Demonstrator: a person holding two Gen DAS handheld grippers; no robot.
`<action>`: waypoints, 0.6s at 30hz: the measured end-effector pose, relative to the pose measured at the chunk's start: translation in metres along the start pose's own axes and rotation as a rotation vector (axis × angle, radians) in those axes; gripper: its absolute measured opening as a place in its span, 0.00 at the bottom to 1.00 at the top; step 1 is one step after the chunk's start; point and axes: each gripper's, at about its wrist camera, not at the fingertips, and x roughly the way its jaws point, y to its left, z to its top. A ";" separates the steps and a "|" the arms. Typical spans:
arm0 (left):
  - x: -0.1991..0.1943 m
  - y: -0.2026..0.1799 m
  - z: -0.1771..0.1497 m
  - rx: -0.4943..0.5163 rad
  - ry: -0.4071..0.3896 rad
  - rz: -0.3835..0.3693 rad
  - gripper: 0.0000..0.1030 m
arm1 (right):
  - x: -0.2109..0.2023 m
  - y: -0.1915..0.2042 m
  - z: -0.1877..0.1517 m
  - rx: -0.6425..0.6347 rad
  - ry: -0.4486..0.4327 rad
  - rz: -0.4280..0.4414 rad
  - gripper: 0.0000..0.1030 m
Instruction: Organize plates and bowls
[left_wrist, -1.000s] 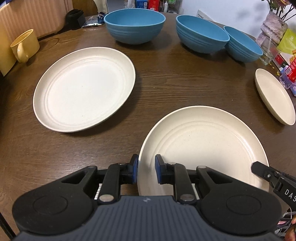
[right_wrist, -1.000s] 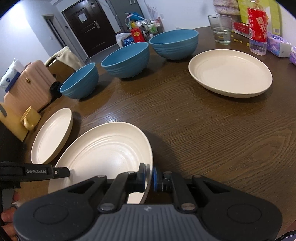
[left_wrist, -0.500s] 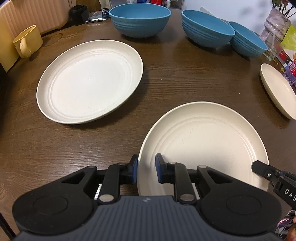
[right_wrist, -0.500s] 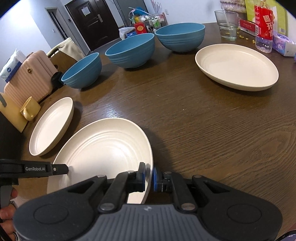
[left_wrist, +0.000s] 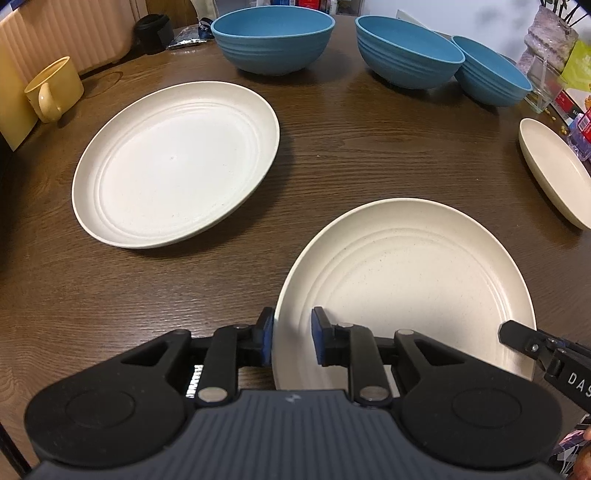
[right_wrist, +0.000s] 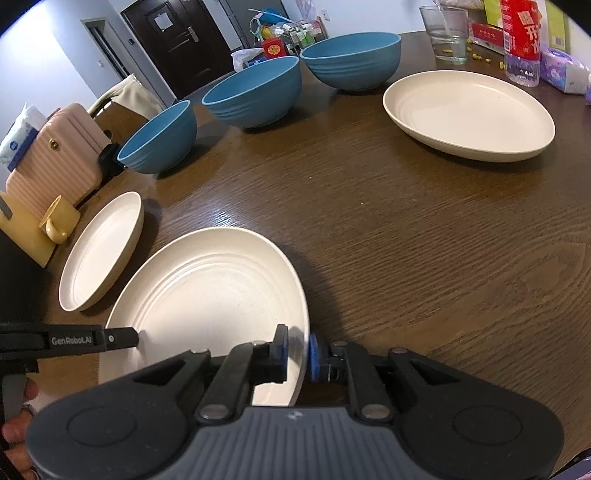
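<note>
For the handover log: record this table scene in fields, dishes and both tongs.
near plate: cream, empty, rim inside both tongs
left tongs: open, plate's left rim between the pads
right tongs: jaws just been opening, right rim between them
plate by mug: cream, empty
plate by glass: cream, empty
blue bowls: three, in a row across the far side of the wooden table
yellow mug: left edge

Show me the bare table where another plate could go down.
Widest bare wood: the middle, bordered by the blue bowls, left plate, near plate and right plate. Also free: the near edge right of the near plate. Crowded: far right corner, around glass and bottle.
</note>
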 end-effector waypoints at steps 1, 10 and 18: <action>0.000 0.000 -0.001 -0.001 0.000 0.002 0.29 | 0.000 -0.001 0.000 0.005 0.000 0.001 0.17; -0.021 0.005 0.000 -0.012 -0.074 0.032 0.72 | -0.011 -0.002 0.005 0.026 -0.023 0.011 0.67; -0.045 0.012 -0.006 -0.053 -0.147 0.032 1.00 | -0.027 0.002 0.006 0.014 -0.057 -0.003 1.00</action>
